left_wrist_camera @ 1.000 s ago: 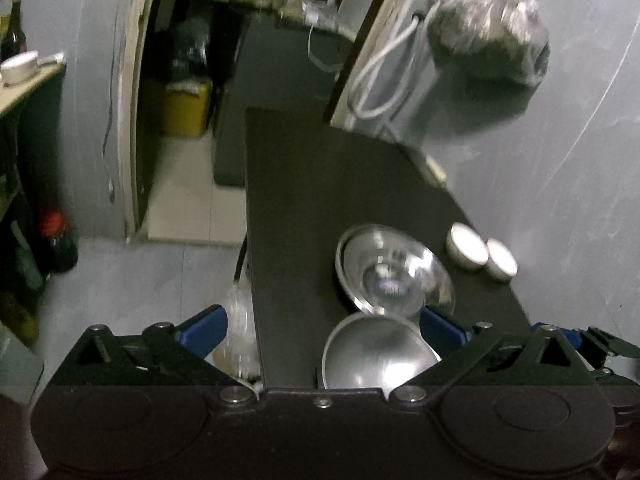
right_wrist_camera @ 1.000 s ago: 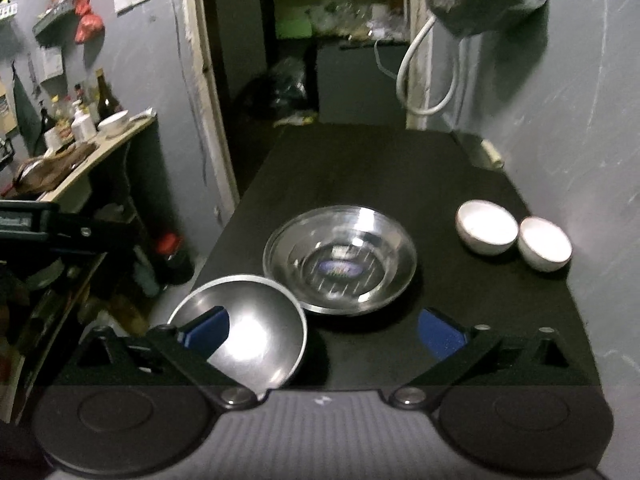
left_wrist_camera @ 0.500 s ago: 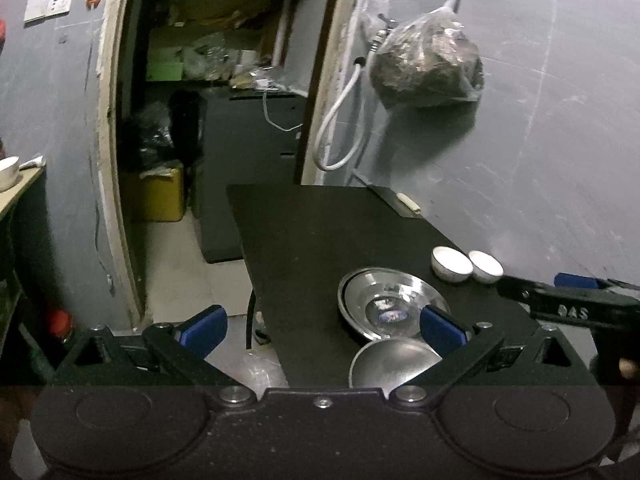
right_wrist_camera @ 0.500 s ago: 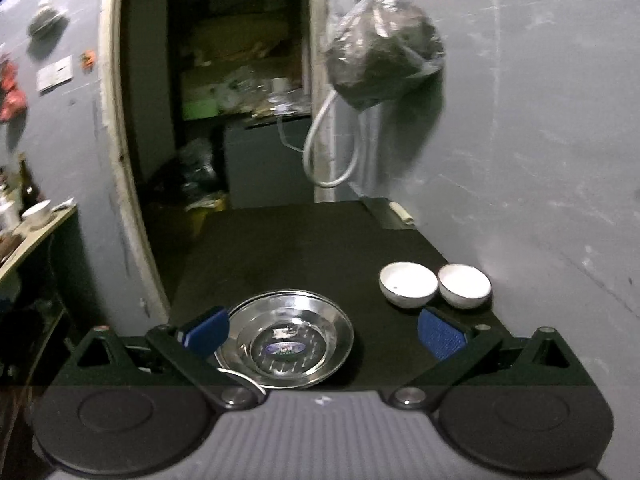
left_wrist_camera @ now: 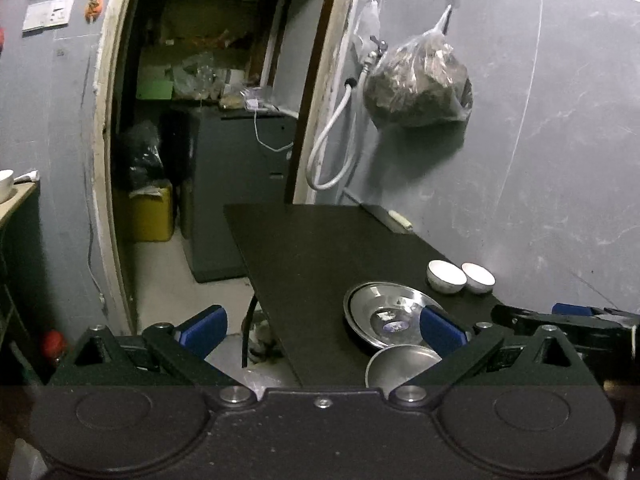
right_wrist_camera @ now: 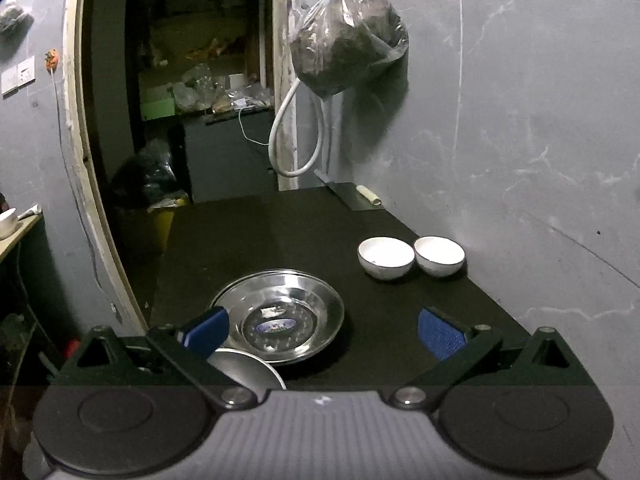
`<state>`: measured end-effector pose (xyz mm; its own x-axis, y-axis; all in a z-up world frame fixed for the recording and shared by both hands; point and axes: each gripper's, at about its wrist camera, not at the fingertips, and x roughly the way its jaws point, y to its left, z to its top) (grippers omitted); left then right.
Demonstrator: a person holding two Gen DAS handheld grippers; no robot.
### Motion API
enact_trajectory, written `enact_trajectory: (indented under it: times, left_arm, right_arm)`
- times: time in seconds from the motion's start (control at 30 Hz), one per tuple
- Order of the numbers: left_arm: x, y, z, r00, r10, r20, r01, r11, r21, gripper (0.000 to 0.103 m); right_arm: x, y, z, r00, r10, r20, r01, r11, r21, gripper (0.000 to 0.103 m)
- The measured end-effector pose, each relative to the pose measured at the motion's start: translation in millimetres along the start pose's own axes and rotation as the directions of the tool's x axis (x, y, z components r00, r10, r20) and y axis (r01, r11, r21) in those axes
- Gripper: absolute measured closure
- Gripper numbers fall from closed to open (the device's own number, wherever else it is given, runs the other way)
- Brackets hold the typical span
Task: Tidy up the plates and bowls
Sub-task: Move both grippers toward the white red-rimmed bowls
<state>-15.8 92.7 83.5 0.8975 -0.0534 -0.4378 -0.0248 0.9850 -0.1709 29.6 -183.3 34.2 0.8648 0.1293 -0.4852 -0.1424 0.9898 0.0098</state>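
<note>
Both my left hand-held gripper (left_wrist_camera: 322, 330) and right hand-held gripper (right_wrist_camera: 324, 330) hang released, grasping nothing. Ahead on the black worktop (right_wrist_camera: 280, 224): wide steel plate (right_wrist_camera: 280, 312), smaller steel bowl (right_wrist_camera: 244, 368) nearest, two white ceramic bowls (right_wrist_camera: 412, 258) far right. Recommend approaching low, pinching one rim squarely.

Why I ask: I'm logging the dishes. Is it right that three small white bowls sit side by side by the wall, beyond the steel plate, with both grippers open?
Not quite: there are two small white bowls, not three. The right wrist view shows one bowl and a second bowl side by side by the wall, beyond the steel plate. The left gripper and right gripper are open.
</note>
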Motion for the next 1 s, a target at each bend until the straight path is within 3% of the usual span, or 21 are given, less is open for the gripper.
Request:
enact_trajectory:
  times: [0.27,0.5,0.77,1.0]
  left_arm:
    - [36,-16,21,0.999,-0.033,-0.019,0.033,0.999,-0.007,0.001]
    - [86,-37,31,0.996,-0.054,-0.073,0.053,0.998,-0.027,0.001]
    - [153,-72,50,0.988,-0.082,-0.129,0.084,0.996,0.010,0.001]
    - [217,-100,68,0.981,-0.077,-0.177,0.079,0.997,0.007,0.001]
  right_arm:
    - [-6,-14,1,0.999,-0.047,-0.014,0.047,0.999,-0.026,0.000]
    - [14,-42,9,0.997,-0.079,-0.021,0.079,0.997,-0.015,0.000]
    - [62,-90,33,0.998,-0.003,-0.070,0.009,0.997,0.080,0.000]
    - [108,-120,47,0.993,0.033,-0.114,-0.025,0.997,0.073,0.000]
